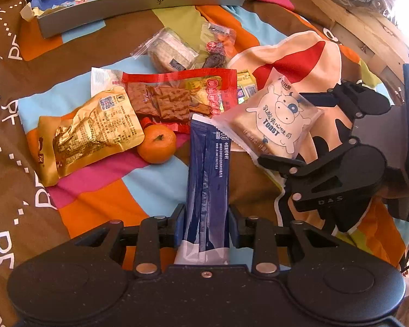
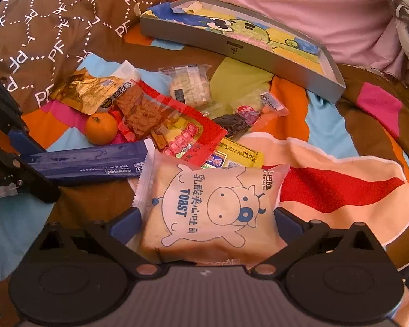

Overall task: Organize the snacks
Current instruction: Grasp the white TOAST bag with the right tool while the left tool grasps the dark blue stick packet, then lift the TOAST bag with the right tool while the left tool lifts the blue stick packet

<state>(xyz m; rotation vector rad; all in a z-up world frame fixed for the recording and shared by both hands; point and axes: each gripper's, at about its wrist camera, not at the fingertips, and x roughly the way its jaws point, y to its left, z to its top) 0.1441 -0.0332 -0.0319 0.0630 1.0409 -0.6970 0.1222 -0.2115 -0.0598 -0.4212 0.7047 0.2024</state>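
**At frame bottom, both grippers loaded**

Low in the left view, our left gripper (image 1: 206,224) is clamped on the blue stick (image 1: 207,179); our right gripper (image 2: 206,224) pinches the toast pack (image 2: 212,212). We judge lifting straight up best, so the tangerine (image 1: 156,143) and red pack (image 1: 177,95) stay unsnagged. Upper frame, the tray (image 2: 286,62) has open room; we should clear its near wall.

Navy blue stick packet (image 1: 207,179), orange mandarin (image 1: 156,143), gold foil pouch (image 1: 87,133)
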